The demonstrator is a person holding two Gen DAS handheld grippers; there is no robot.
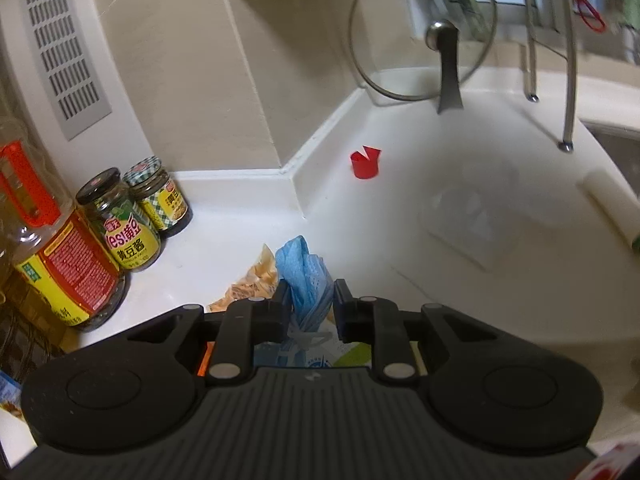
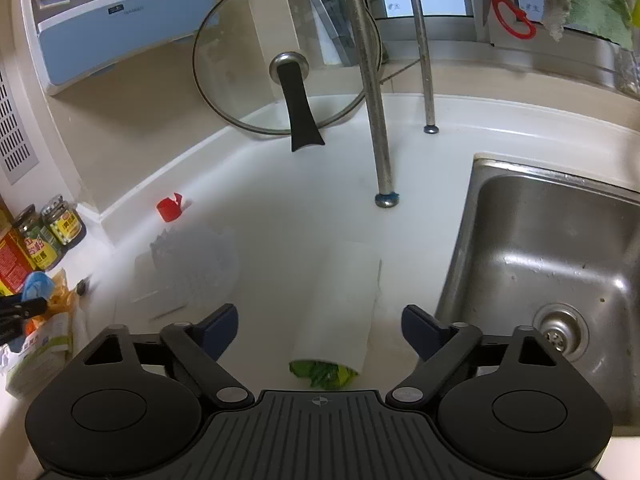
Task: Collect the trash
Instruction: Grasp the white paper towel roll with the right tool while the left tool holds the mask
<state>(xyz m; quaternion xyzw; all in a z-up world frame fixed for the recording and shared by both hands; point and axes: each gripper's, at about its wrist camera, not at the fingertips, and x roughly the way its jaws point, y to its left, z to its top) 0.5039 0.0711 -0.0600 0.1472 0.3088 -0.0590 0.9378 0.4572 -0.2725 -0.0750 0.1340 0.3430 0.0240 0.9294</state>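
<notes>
Left claw [image 1: 311, 300] pinches blue mask [image 1: 302, 270]; right claw [image 2: 320, 326] gapes.

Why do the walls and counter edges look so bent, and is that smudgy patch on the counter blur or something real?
Left wrist view: the fisheye lens bows the wall corner and counter; the blue face mask in the left gripper is sharp. Right wrist view: the same bending curves the sink rim; the smudgy patch looks like clear plastic, though I cannot be sure.

Both wrist views look steeply down over a white countertop [image 1: 400, 208] from close above, sharing the glass lid [image 2: 280, 56] upper centre.
</notes>
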